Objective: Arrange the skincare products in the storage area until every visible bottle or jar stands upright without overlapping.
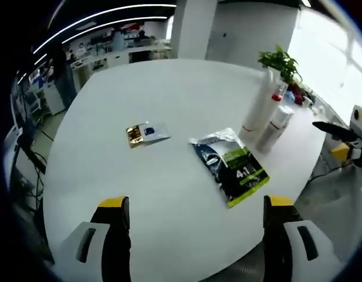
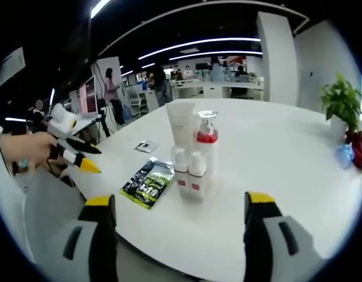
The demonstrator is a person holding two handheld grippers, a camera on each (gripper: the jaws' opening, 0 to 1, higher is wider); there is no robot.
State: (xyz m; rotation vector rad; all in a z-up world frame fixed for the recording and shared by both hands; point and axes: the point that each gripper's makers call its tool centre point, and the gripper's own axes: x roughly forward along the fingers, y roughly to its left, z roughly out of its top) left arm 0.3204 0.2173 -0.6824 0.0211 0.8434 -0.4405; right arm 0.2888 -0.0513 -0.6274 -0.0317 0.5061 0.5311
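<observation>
A cluster of skincare products stands upright on the white round table [image 2: 274, 153]: a tall white tube [image 2: 182, 126], a pump bottle with a red collar [image 2: 206, 138] and two small white bottles with red bands [image 2: 189, 174]. My right gripper [image 2: 179, 201] is open just short of them, with nothing between its fingers. In the left gripper view the tube [image 1: 259, 104] and bottles [image 1: 277, 122] stand at the far right. My left gripper [image 1: 196, 205] is open over bare table. A green and blue packet [image 1: 231, 165] and a small gold and blue sachet [image 1: 146, 133] lie flat.
A potted plant [image 1: 280, 61] stands behind the products, with red and blue items [image 2: 352, 151] beside it. The packet [image 2: 148, 182] lies left of the bottles. A hand [image 2: 27, 150] holds the left gripper [image 2: 75, 154] off the table's edge. Office desks and people fill the background.
</observation>
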